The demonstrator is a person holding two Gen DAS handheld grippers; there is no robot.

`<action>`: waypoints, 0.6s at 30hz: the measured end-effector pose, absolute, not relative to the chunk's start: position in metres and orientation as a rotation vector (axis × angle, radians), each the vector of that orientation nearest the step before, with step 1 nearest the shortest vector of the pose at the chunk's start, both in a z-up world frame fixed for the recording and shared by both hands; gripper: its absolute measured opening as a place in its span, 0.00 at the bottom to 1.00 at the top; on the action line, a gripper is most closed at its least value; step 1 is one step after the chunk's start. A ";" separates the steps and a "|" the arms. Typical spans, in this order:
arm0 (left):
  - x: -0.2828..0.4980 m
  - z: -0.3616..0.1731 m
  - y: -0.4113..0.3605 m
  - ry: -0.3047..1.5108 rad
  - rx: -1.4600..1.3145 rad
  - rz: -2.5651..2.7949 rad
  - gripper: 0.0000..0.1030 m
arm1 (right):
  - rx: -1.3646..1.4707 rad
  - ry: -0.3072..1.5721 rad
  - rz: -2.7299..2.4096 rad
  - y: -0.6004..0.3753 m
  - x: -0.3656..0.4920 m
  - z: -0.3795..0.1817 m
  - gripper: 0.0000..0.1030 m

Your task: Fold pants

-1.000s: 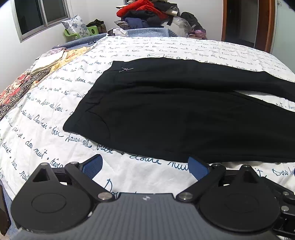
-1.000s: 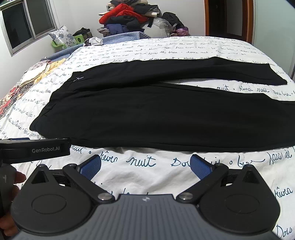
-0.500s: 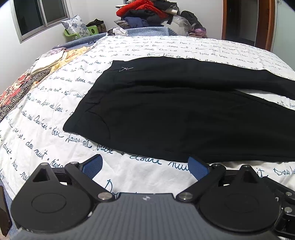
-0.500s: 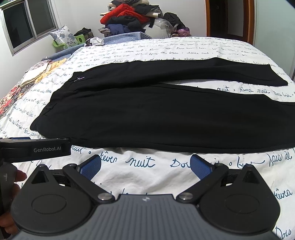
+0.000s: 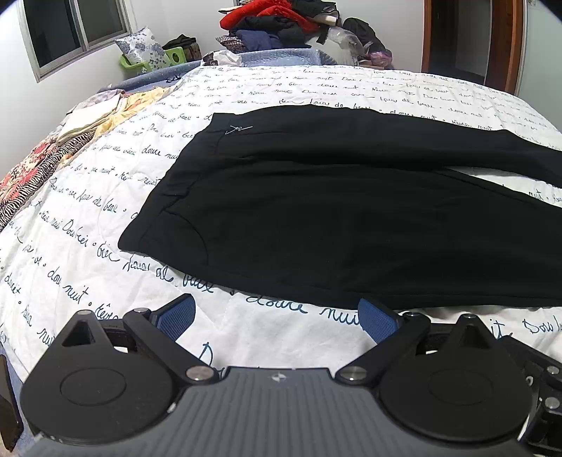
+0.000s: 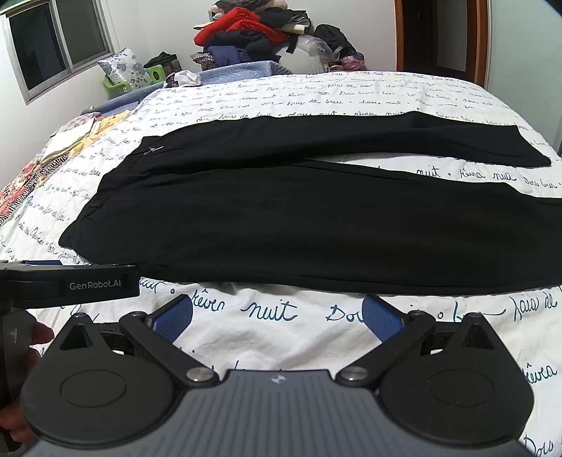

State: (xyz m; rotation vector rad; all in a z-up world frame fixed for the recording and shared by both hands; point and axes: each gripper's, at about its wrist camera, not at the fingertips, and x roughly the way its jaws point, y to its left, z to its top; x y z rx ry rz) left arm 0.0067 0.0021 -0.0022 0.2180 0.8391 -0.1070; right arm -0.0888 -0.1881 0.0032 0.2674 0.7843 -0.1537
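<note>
Black pants (image 5: 333,211) lie flat on a white bedspread with blue script, waistband at the left, both legs running off to the right. In the right wrist view the pants (image 6: 298,218) show their far leg ending at a hem near the right edge. My left gripper (image 5: 275,316) is open just short of the near edge of the pants, its blue pads apart with only bedspread between them. My right gripper (image 6: 277,314) is open too, hovering before the near leg's edge. The left gripper's body (image 6: 70,284) shows at the left of the right wrist view, held by a hand.
Folded patterned cloths (image 5: 52,151) lie along the bed's left side. A heap of clothes (image 6: 260,31) is piled beyond the far end of the bed. A window (image 5: 73,31) sits at the far left and a wooden door frame (image 5: 498,38) at the far right.
Both views have crept slightly forward toward the pants. The pants lie as before and both grippers stay open.
</note>
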 end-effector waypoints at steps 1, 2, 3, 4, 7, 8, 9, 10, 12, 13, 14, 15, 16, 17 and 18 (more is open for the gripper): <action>0.007 -0.002 0.002 0.839 0.218 -0.108 0.96 | 0.266 0.784 -0.153 -0.188 -0.089 0.003 1.00; 0.007 -0.002 0.002 0.840 0.220 -0.108 0.96 | 0.266 0.785 -0.150 -0.187 -0.089 0.003 1.00; 0.007 -0.003 0.002 0.840 0.221 -0.108 0.96 | 0.265 0.785 -0.149 -0.187 -0.089 0.003 1.00; 0.007 -0.003 0.002 0.841 0.221 -0.109 0.96 | 0.264 0.785 -0.148 -0.187 -0.089 0.004 1.00; 0.007 -0.004 0.001 0.843 0.223 -0.111 0.96 | 0.265 0.783 -0.146 -0.186 -0.089 0.004 1.00; 0.007 -0.004 0.001 0.842 0.224 -0.112 0.96 | 0.265 0.784 -0.147 -0.186 -0.089 0.004 1.00; 0.006 -0.004 0.000 0.842 0.225 -0.113 0.96 | 0.265 0.783 -0.147 -0.186 -0.089 0.004 1.00; 0.006 -0.004 0.000 0.843 0.226 -0.113 0.96 | 0.265 0.784 -0.147 -0.186 -0.089 0.004 1.00; 0.006 -0.005 0.000 0.843 0.227 -0.114 0.96 | 0.266 0.785 -0.145 -0.186 -0.089 0.003 1.00; 0.006 -0.005 0.000 0.843 0.227 -0.114 0.96 | 0.267 0.786 -0.145 -0.185 -0.089 0.003 1.00; 0.006 -0.005 0.000 0.843 0.228 -0.115 0.96 | 0.268 0.787 -0.143 -0.186 -0.089 0.002 1.00; 0.006 -0.005 -0.001 0.844 0.229 -0.114 0.96 | 0.268 0.787 -0.143 -0.186 -0.089 0.002 1.00; 0.006 -0.005 -0.001 0.844 0.229 -0.114 0.96 | 0.268 0.787 -0.142 -0.186 -0.089 0.002 1.00; 0.006 -0.005 -0.001 0.845 0.230 -0.115 0.96 | 0.268 0.786 -0.141 -0.186 -0.090 0.003 1.00; 0.006 -0.005 -0.001 0.844 0.230 -0.114 0.96 | 0.269 0.785 -0.141 -0.186 -0.090 0.003 1.00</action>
